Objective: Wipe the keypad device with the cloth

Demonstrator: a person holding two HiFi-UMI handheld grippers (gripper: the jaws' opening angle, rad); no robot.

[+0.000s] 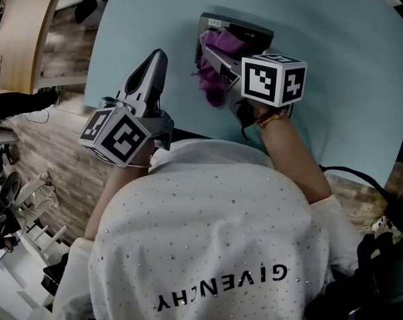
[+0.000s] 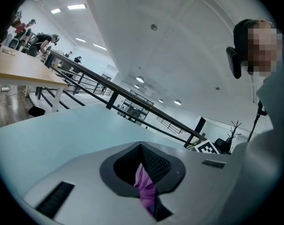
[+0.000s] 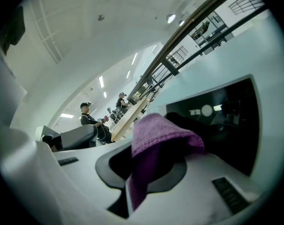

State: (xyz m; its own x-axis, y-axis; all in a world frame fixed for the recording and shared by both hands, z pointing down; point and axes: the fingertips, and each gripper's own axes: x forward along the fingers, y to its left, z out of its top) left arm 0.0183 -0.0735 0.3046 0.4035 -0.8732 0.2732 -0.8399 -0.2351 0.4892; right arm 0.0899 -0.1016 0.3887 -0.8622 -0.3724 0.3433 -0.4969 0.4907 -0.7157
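The dark keypad device (image 1: 251, 31) lies on the pale blue table (image 1: 348, 39), straight ahead. My right gripper (image 1: 211, 53) is shut on a purple cloth (image 1: 214, 79) and holds it against the device's near left edge. In the right gripper view the cloth (image 3: 160, 132) bulges out of the shut right gripper (image 3: 142, 172), with the device's black face (image 3: 226, 121) just behind it. My left gripper (image 1: 158, 60) hovers to the left of the device, apart from it, tips pointing away. The left gripper (image 2: 144, 172) is shut, and a thin purple sliver (image 2: 146, 191) shows in the seam between its jaws.
A wooden desk (image 1: 28, 32) stands off the table's left side over a wood-plank floor. A black cable (image 1: 351, 173) and a dark bag (image 1: 388, 245) sit at my right. Railings and distant people show behind the table in both gripper views.
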